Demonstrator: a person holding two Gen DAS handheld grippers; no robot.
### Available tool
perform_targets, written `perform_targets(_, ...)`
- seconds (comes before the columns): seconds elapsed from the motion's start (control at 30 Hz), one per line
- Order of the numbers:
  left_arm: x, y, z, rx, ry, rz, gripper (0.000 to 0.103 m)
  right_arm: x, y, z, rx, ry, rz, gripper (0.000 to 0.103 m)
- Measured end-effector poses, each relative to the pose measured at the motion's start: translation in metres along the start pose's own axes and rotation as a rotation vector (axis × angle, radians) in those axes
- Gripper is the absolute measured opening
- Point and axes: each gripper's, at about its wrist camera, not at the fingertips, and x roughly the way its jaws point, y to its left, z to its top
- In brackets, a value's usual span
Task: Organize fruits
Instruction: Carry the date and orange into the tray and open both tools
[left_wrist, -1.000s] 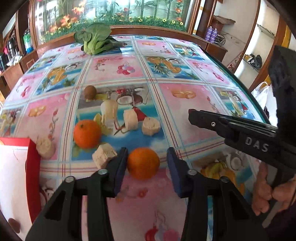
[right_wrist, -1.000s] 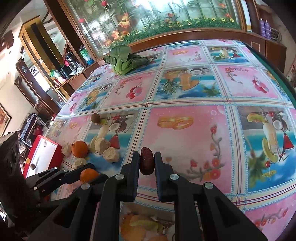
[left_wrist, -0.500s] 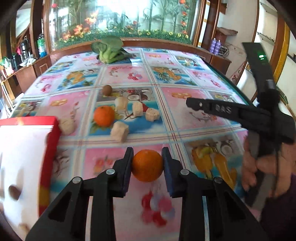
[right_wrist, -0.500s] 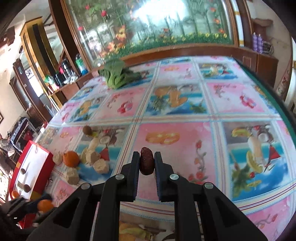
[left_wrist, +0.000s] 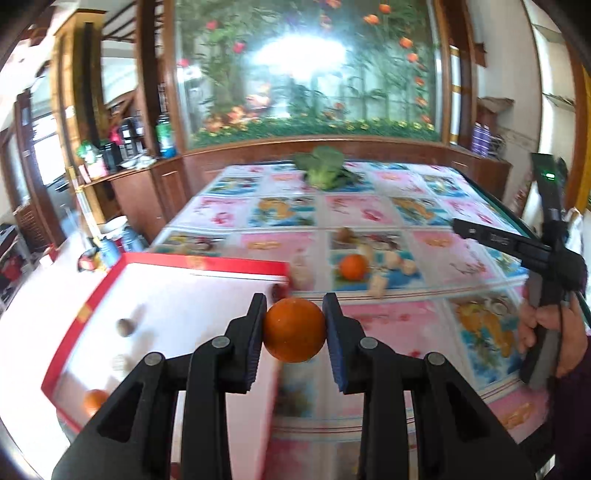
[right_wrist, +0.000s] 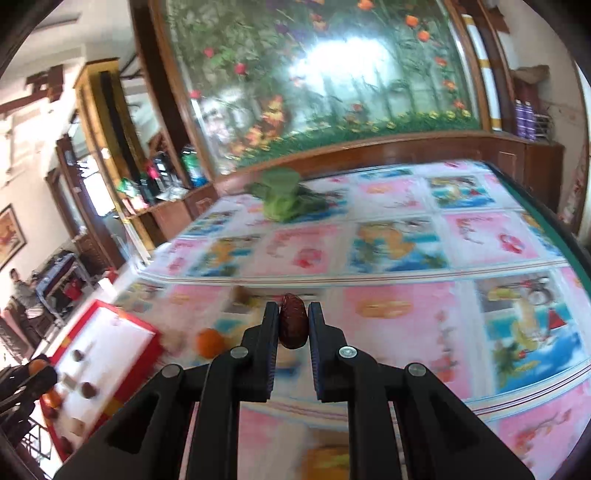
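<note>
orange (left_wrist: 294, 329) clamped between jaws, date (right_wrist: 292, 325) likewise

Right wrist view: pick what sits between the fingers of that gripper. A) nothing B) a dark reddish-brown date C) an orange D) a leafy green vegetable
B: the right gripper is clamped on a small, dark reddish-brown date, while the leafy green vegetable lies far back on the table and the left gripper holds an orange.
</note>
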Motion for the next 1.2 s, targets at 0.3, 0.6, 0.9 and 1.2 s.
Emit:
perform_targets(0.3,0.0,0.055,-0.008,-0.089,-0.02,0.121,0.033,0.026,0.12,-0.022,-0.07,0.054,0.274,0.014)
perform_targets(0.6,0.005,0.101,-0.025,-0.147,0.014,0.233,0.033,0.059,0.198,-0.044,-0.169,0.169,0.407,0.014)
perform_targets(0.9,0.021,0.131,-0.045,-0.202,0.111,0.255,0.033,0.078,0.2,-0.057,-0.225,0.251,0.33,0.013)
perform_targets(1.2,0.029,0.127,-0.046,-0.172,0.131,0.271,0.033,0.088,0.192,-0.068,-0.192,0.344,0.314,0.013)
